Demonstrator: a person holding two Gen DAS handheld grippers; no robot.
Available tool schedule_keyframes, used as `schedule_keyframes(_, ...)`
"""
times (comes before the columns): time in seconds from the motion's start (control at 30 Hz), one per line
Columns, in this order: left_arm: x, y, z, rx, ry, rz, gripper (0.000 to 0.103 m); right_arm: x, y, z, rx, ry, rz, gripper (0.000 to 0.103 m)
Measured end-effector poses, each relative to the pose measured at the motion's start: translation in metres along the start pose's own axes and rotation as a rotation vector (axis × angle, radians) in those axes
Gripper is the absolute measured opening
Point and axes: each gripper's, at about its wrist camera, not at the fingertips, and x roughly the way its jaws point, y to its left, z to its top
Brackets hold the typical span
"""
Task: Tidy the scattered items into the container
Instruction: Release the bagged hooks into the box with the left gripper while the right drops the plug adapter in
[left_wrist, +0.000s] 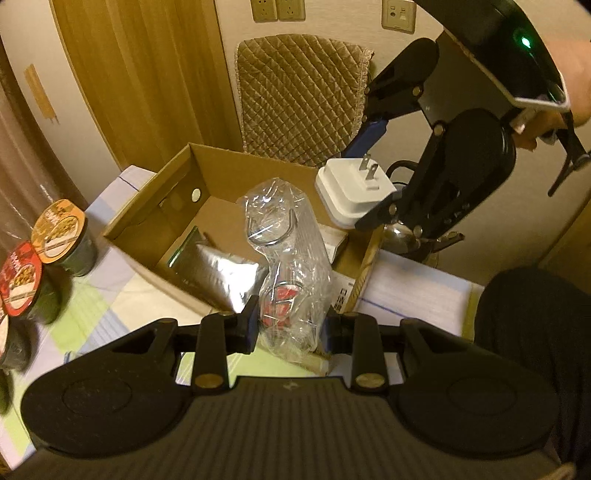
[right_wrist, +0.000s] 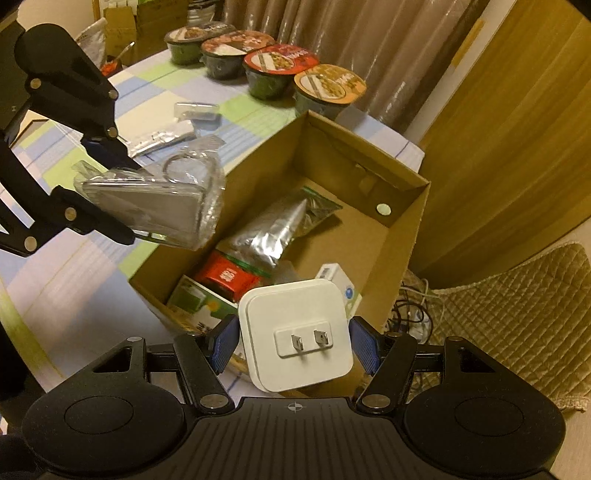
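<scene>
Cardboard box (right_wrist: 369, 177) stands open on the checked tablecloth (right_wrist: 74, 280) and serves as the landmark for all positions below. Inside the box lie a silver foil pouch (right_wrist: 273, 232), a red packet (right_wrist: 225, 277), a green-printed carton (right_wrist: 195, 299) and a small white carton (right_wrist: 338, 275), all resting on or near its floor.

White plug adapter (right_wrist: 295, 336) is held above the near edge of the box, prongs facing the right wrist camera, clamped between the blue pads of the right gripper (right_wrist: 295, 343). In the left wrist view the same adapter (left_wrist: 354, 192) hangs over the far right corner of the box (left_wrist: 177, 195).

Clear plastic bag (left_wrist: 291, 266) containing a metal ring and red contents is clamped in the left gripper (left_wrist: 291, 325), its upper end leaning over the box interior. From the right wrist camera the bag (right_wrist: 155, 199) sits above the left wall of the box, gripped by the left gripper (right_wrist: 110, 192).

Outside the box, on the cloth to its left, lie a silver sachet (right_wrist: 162, 138) and a small clear packet (right_wrist: 197, 110). Four lidded noodle bowls (right_wrist: 280, 70) stand in a row beyond the box's far left corner. Quilted chair (left_wrist: 303, 96) stands behind the box
</scene>
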Motion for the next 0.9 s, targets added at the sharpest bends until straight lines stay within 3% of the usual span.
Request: schedule_keyframes(0.9,0.064,0.021,0.011,-0.124,0.024,-0.018,0.027,0.03,-0.02,-0.002,-0.003,0.02,0.019,0.067)
